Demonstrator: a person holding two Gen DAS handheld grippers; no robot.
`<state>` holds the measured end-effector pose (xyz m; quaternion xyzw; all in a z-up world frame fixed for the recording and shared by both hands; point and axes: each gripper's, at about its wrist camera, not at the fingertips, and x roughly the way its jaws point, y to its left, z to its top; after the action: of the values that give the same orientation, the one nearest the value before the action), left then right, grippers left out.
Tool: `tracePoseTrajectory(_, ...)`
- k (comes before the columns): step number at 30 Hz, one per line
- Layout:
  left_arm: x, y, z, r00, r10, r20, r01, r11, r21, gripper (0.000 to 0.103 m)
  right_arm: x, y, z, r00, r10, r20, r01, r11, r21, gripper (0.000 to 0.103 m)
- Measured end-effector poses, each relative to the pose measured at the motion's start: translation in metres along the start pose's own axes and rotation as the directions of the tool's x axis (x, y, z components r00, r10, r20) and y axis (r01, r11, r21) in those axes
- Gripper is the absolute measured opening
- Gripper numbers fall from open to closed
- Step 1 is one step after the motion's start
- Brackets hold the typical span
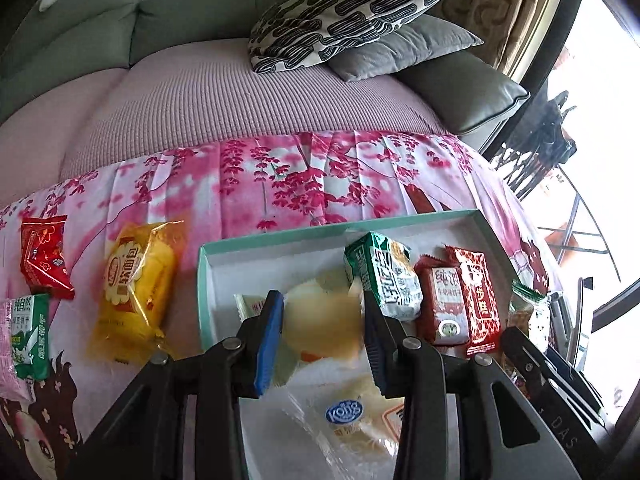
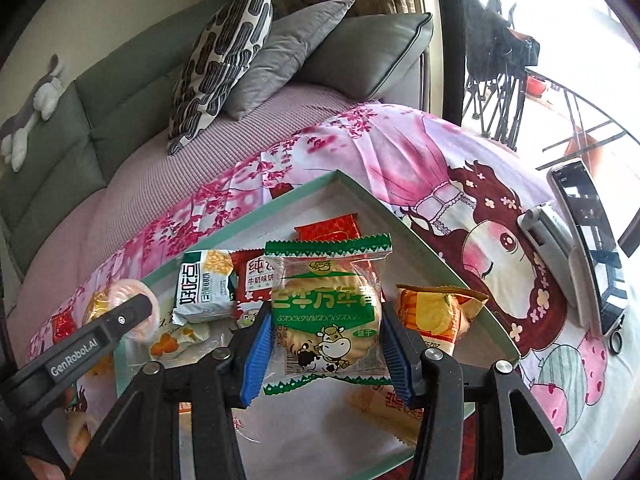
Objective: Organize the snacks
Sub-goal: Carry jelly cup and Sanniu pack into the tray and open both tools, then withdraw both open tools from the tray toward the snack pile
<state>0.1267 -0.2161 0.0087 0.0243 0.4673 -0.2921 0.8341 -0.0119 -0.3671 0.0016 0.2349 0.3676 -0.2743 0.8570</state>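
Note:
A mint-green box (image 1: 272, 236) with a white floor lies on the pink floral cloth and holds several snack packets. My left gripper (image 1: 322, 312) hangs over the box's left part, shut on a pale yellow bun in clear wrap (image 1: 320, 320). Below it in the box lies a clear Kong bread pack (image 1: 352, 412). My right gripper (image 2: 326, 316) is shut on a green cow-print biscuit packet (image 2: 326, 300), held over the box (image 2: 400, 232). A green-white packet (image 1: 384, 280) and red packets (image 1: 444, 308) lie in the box's back part.
Left of the box on the cloth lie a yellow bread pack (image 1: 136, 292), a red packet (image 1: 44, 260) and a green packet (image 1: 30, 332). An orange packet (image 2: 436, 312) leans at the box's right wall. A phone on a stand (image 2: 588, 240) is at the right. Sofa cushions (image 1: 344, 16) are behind.

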Motion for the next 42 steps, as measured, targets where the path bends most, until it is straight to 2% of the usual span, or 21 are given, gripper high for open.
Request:
tracePoseTrajectory(2, -0.004, 0.002, -0.001, 1.0, 0.005, 0.006, -0.005, 1.0, 0.004, 0.041, 0.0, 0.002, 0.0, 1.0, 0.003, 0.0, -0.003, 1.0, -0.006, 0.053)
tracePoseTrajectory(4, -0.011, 0.005, -0.002, 1.0, 0.01, 0.016, -0.01, 1.0, -0.002, 0.05, -0.001, 0.004, -0.001, 1.0, 0.006, -0.001, -0.006, 1.0, -0.011, 0.053)
tracePoseTrajectory(8, -0.024, 0.013, -0.004, 0.999, 0.04, 0.037, -0.039, 0.999, -0.016, 0.053, 0.002, 0.006, -0.001, 1.0, -0.004, -0.014, 0.003, 1.0, -0.018, 0.054)
tracePoseTrajectory(9, -0.027, 0.016, -0.005, 0.998, 0.054, 0.037, -0.053, 0.998, -0.022, 0.058, 0.002, 0.007, -0.002, 1.0, -0.01, -0.017, 0.009, 1.0, -0.023, 0.054)
tracePoseTrajectory(10, -0.028, 0.019, -0.005, 0.997, 0.071, 0.036, -0.07, 0.997, -0.028, 0.067, 0.003, 0.007, -0.002, 1.0, -0.017, -0.019, 0.016, 0.999, -0.028, 0.054)
tracePoseTrajectory(12, -0.033, 0.026, -0.009, 0.992, 0.121, 0.038, -0.119, 0.992, -0.041, 0.073, 0.004, 0.008, -0.002, 0.999, -0.028, -0.023, 0.027, 0.999, -0.038, 0.055)
tracePoseTrajectory(14, -0.035, 0.034, -0.012, 0.987, 0.16, 0.035, -0.158, 0.986, -0.055, 0.074, 0.002, 0.01, -0.001, 1.0, -0.018, -0.019, 0.017, 0.999, -0.042, 0.058)
tracePoseTrajectory(19, -0.043, 0.06, -0.022, 0.973, 0.228, 0.027, -0.224, 0.968, -0.116, 0.078, -0.001, 0.019, -0.002, 1.0, -0.017, 0.001, 0.017, 0.997, -0.078, 0.073)
tracePoseTrajectory(21, -0.045, 0.069, -0.027, 0.969, 0.246, 0.022, -0.241, 0.961, -0.135, 0.078, -0.002, 0.026, -0.003, 1.0, -0.002, 0.006, 0.003, 0.996, -0.094, 0.074)
tracePoseTrajectory(23, -0.048, 0.08, -0.033, 0.962, 0.272, 0.019, -0.266, 0.952, -0.152, 0.085, -0.003, 0.034, -0.004, 1.0, 0.011, 0.011, -0.01, 0.994, -0.113, 0.08)
tracePoseTrajectory(24, -0.049, 0.085, -0.035, 0.958, 0.285, 0.021, -0.278, 0.947, -0.159, 0.093, -0.005, 0.039, -0.005, 1.0, 0.019, 0.019, -0.016, 0.992, -0.124, 0.091)
tracePoseTrajectory(25, -0.049, 0.088, -0.037, 0.956, 0.293, 0.024, -0.285, 0.944, -0.164, 0.096, -0.006, 0.042, -0.006, 0.999, 0.025, 0.026, -0.021, 0.991, -0.132, 0.103)
tracePoseTrajectory(29, -0.053, 0.104, -0.045, 0.946, 0.322, 0.025, -0.312, 0.932, -0.187, 0.097, -0.01, 0.056, -0.008, 0.998, 0.048, 0.036, -0.042, 0.987, -0.155, 0.103)
tracePoseTrajectory(34, -0.06, 0.117, -0.049, 0.944, 0.327, 0.042, -0.31, 0.925, -0.221, 0.099, -0.009, 0.069, -0.013, 0.999, 0.038, 0.016, -0.035, 0.981, -0.188, 0.103)
tracePoseTrajectory(42, -0.068, 0.126, -0.054, 0.952, 0.299, 0.061, -0.278, 0.933, -0.227, 0.1, -0.015, 0.086, -0.018, 0.999, 0.031, 0.011, -0.028, 0.974, -0.226, 0.103)
